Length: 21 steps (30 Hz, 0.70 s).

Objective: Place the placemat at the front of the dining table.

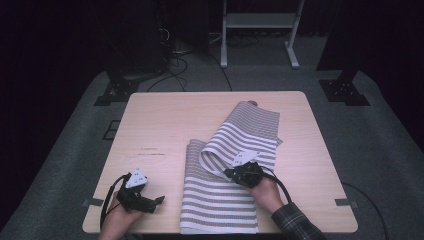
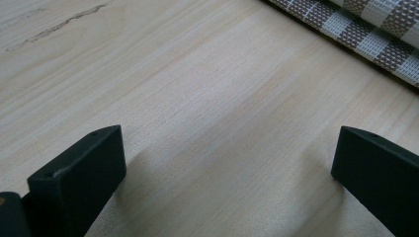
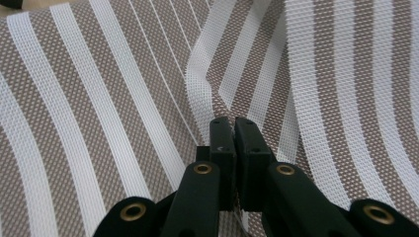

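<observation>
A brown-and-white striped cloth [image 1: 220,200] lies on the right half of the wooden table [image 1: 165,120], its far part folded back over itself toward me. My right gripper [image 1: 231,172] rests on that folded flap. In the right gripper view its jaws [image 3: 233,126] are pressed together with a raised edge of the cloth [image 3: 99,98] running in between them. My left gripper [image 1: 159,200] sits near the table's front left, left of the cloth. Its jaws [image 2: 227,158] stand wide apart over bare wood, with the cloth's edge [image 2: 356,29] farther off.
Bare tabletop stretches along the left and far side. Beyond the table stand a white metal frame [image 1: 260,25], black stand bases [image 1: 117,90] and loose cables [image 1: 175,65] on grey carpet. A cable trails from each gripper off the front edge.
</observation>
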Available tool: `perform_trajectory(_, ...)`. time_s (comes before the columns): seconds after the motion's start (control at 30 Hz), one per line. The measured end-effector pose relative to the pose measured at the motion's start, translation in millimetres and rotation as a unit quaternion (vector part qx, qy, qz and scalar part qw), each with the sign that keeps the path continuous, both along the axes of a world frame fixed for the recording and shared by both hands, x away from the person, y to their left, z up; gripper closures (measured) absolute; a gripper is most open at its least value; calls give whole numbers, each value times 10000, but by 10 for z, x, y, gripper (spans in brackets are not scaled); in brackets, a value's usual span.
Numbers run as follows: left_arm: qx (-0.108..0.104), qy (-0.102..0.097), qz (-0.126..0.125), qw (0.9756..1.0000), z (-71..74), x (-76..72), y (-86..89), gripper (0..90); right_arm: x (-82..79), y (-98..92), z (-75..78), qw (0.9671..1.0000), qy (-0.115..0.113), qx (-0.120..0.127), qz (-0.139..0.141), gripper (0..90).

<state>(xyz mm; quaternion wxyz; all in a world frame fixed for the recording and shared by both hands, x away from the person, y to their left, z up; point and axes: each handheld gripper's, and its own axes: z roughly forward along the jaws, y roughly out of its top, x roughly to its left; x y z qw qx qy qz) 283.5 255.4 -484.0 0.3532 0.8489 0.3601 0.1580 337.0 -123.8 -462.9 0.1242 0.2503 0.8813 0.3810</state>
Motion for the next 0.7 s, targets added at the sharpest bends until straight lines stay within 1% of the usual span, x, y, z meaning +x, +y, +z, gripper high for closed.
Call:
perform_trajectory(0.07, -6, 0, 3, 10000, -1, -2, -1, 0, -8, -26, 10, 10000, 21, -47, -22, 871)
perform_trajectory(0.1, -9, 1, 7, 10000, -1, -4, -1, 0, -28, -90, 32, 9999, 12, -101, -65, 872)
perform_trajectory(0.13, -9, 1, 7, 10000, -1, -4, -1, 0, -28, -90, 32, 9999, 12, -101, -65, 872)
perform_trajectory(0.17, -3, 8, 4, 10000, 0, -4, 0, 0, -39, -157, 57, 9998, -4, -174, -104, 871)
perform_trajectory(0.33, 0, 10, 4, 10000, 1, -5, 0, 0, -48, -354, 125, 9993, 64, -170, -326, 872)
perform_trajectory(0.5, 0, 13, 6, 10000, 1, -5, 0, 0, -21, -536, 149, 9982, 119, -175, -560, 872)
perform_trajectory(0.57, 1, 14, 6, 10000, 2, -5, 0, 0, -4, -604, 154, 9975, 126, -192, -663, 872)
perform_trajectory(0.6, 1, 14, 6, 10000, 2, -5, 0, 0, -4, -604, 154, 9975, 126, -192, -663, 872)
perform_trajectory(0.63, 0, 13, 6, 10000, 2, -5, 0, 0, 23, -667, 160, 9971, 112, -185, -729, 872)
perform_trajectory(0.7, 0, 13, 6, 10000, 2, -5, 0, 0, 49, -710, 170, 9965, 91, -197, -802, 872)
